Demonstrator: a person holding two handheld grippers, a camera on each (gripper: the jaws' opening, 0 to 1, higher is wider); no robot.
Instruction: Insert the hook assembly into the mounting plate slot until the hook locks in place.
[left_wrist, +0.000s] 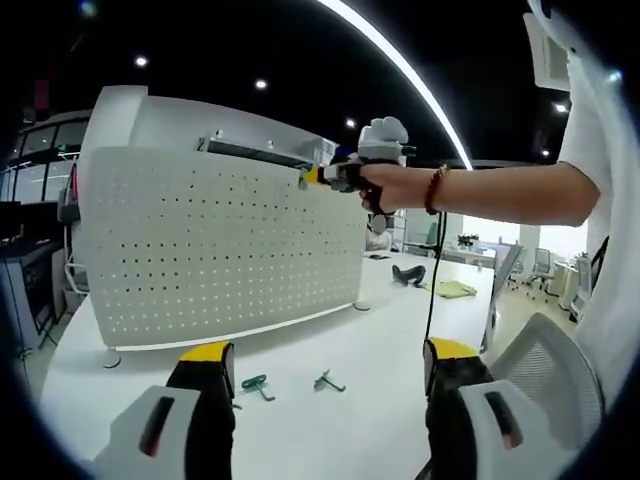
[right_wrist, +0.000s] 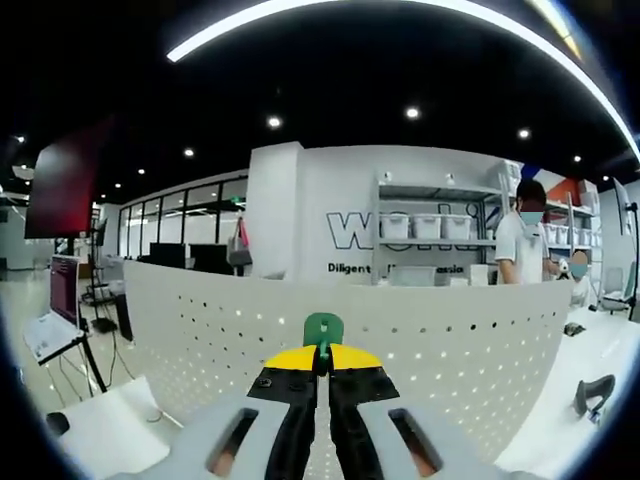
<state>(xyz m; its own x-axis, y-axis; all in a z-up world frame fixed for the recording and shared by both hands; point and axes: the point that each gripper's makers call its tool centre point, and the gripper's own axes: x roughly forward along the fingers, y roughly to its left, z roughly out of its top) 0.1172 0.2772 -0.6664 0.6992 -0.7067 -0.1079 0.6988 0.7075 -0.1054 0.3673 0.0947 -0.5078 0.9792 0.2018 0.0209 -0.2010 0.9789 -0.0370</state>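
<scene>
A white perforated mounting plate (left_wrist: 220, 245) stands upright on the white table (left_wrist: 330, 420). Two green hooks (left_wrist: 255, 384) (left_wrist: 327, 381) lie on the table in front of it. My left gripper (left_wrist: 330, 372) is open above the table, nothing between its yellow-tipped fingers (left_wrist: 205, 353). In the left gripper view the right gripper (left_wrist: 318, 177) is held by a hand at the plate's upper right edge. In the right gripper view my right gripper (right_wrist: 322, 358) is shut on a green hook (right_wrist: 323, 329), right up against the top rim of the plate (right_wrist: 180, 330).
A grey mesh office chair (left_wrist: 545, 365) stands at the table's right. A black object (left_wrist: 408, 275) and a yellow-green item (left_wrist: 455, 289) lie farther back on the table. A person (right_wrist: 527, 245) stands by shelves beyond the plate. A laptop (right_wrist: 52, 335) is at left.
</scene>
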